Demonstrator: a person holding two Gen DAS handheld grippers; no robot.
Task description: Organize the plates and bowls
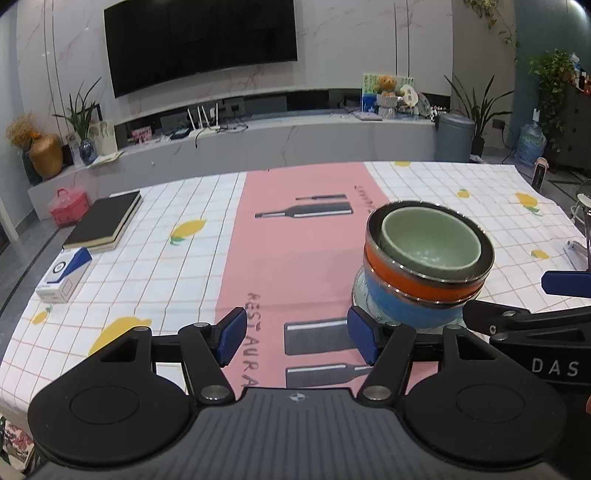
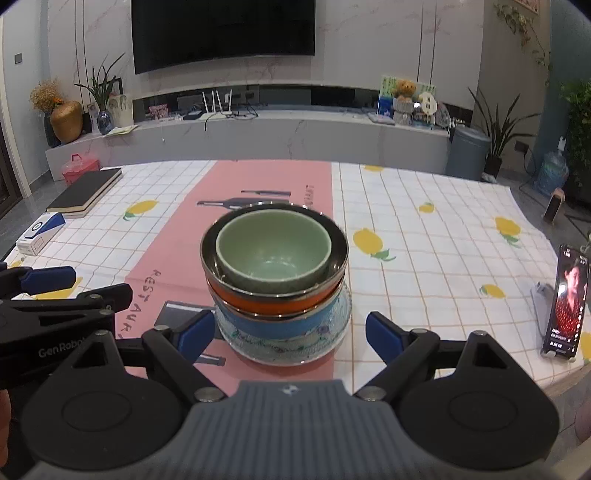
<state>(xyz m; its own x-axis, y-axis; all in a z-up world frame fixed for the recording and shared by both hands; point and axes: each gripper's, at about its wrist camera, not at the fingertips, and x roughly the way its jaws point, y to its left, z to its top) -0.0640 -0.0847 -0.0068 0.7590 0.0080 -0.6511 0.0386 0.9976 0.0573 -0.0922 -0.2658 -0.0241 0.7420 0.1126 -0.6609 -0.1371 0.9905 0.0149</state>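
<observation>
**Three bowls nested on a glass plate**

Three bowls sit stacked mid-table: green bowl [image 2: 273, 251] inside orange bowl [image 2: 277, 301], atop blue bowl [image 2: 273, 325], all on a glass plate [image 2: 332, 332] over the pink cloth strip [image 2: 177, 251]. Right gripper [image 2: 290, 332] is spread just near the stack, touching nothing. Left gripper [image 1: 295, 338] is spread and empty at the stack's left. Far left lies a book [image 1: 103, 223].

Ahead of the gripper, a dark television [image 2: 223, 31] hangs on a marble wall [image 2: 388, 44]. Below runs a long grey console [image 2: 288, 134]; potted plants [image 2: 498, 129] stand right.
</observation>
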